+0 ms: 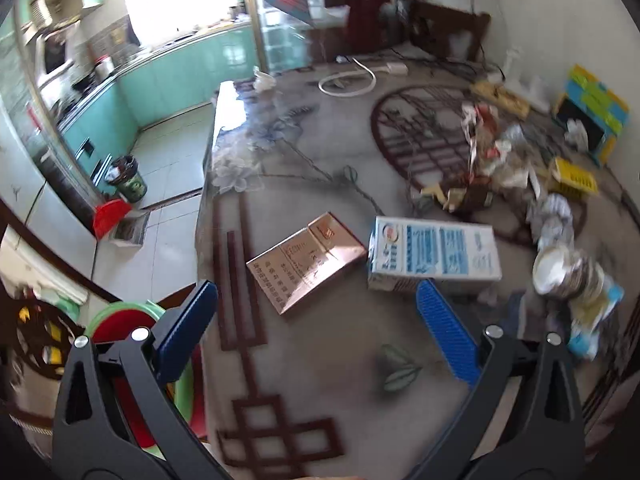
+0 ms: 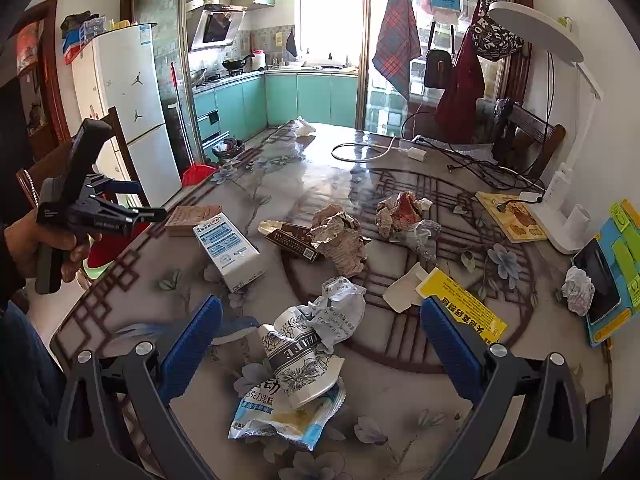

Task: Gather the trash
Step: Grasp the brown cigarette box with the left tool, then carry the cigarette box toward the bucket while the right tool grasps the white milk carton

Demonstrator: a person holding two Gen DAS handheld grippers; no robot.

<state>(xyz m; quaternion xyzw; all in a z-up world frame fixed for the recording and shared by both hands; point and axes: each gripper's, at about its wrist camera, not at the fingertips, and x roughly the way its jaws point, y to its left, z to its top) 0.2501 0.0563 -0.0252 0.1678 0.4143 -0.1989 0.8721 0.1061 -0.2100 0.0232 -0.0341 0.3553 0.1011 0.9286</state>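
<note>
A dining table with a flower-patterned cover is strewn with trash, seen from two handheld grippers. The left gripper hovers over the table's near-left edge with its blue-padded jaws spread wide and nothing between them. Just ahead of it lie a copper-coloured cigarette box and, to its right and close beside it, a white and blue carton lying flat. In the right view, a hand holds this left gripper out at the table's left side.

The right gripper is also spread wide and empty, poised above a crushed paper cup. The cup lies on a blue and white snack wrapper, with a crumpled clear plastic wrapper touching its far side. Farther back on the table are a dark brown cigarette box, a wad of crumpled brown paper, a second paper wad and a yellow card. A small crumpled white paper ball sits near the right edge. On the floor by the kitchen stands a trash bin, well apart from the table.
</note>
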